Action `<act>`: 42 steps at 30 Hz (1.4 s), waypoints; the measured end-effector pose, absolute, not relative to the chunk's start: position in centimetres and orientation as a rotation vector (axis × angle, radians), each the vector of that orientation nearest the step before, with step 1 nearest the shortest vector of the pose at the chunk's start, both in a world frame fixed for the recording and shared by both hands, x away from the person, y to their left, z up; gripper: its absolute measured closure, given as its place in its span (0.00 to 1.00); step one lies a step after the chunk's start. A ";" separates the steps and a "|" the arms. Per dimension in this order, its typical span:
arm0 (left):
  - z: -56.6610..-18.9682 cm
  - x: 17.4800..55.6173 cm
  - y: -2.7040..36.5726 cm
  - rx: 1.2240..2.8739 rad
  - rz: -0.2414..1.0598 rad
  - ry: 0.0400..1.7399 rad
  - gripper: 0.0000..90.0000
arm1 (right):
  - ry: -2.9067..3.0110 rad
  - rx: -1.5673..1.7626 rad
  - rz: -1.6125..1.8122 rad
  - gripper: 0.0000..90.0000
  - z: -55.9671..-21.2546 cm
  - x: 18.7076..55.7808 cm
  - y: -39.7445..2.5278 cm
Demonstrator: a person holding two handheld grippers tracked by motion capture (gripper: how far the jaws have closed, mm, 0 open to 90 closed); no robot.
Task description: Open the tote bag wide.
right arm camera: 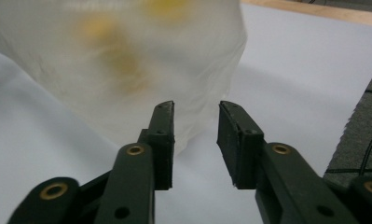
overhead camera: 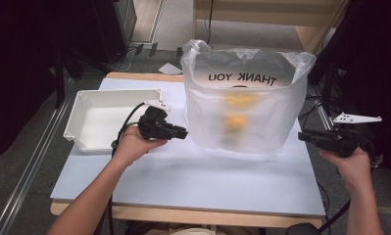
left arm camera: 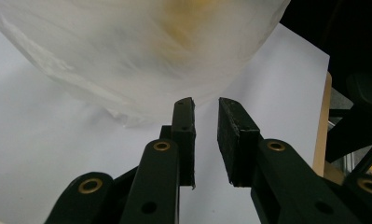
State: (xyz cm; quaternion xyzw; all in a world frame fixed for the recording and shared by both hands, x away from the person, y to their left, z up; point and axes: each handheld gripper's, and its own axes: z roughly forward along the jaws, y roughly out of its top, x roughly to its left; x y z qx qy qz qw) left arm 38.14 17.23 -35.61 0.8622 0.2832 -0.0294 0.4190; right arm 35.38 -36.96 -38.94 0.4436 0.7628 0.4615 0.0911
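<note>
Left gripper, jaws slightly parted and empty, points at the near side of the translucent "THANK YOU" plastic bag just ahead. Right gripper, likewise parted and empty, faces the bag's opposite side, apparently flanking it for a two-handed grasp. Yellow items sit inside; a white tray lies behind the left gripper.
</note>
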 end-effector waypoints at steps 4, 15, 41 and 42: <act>-34.2 38.5 17.5 2.138 -0.071 0.705 0.86 | 2.243 1.324 1.421 0.88 -37.1 36.3 -37.7; -30.4 38.9 17.3 2.139 -0.036 0.685 0.90 | 2.232 1.425 1.392 1.00 -31.5 39.4 -37.0; -20.9 41.8 15.4 2.148 -0.011 0.621 0.92 | 2.191 1.356 1.438 1.00 -21.4 43.8 -37.1; -20.7 42.0 15.3 2.146 -0.009 0.621 0.92 | 2.191 1.356 1.438 1.00 -21.4 43.8 -37.1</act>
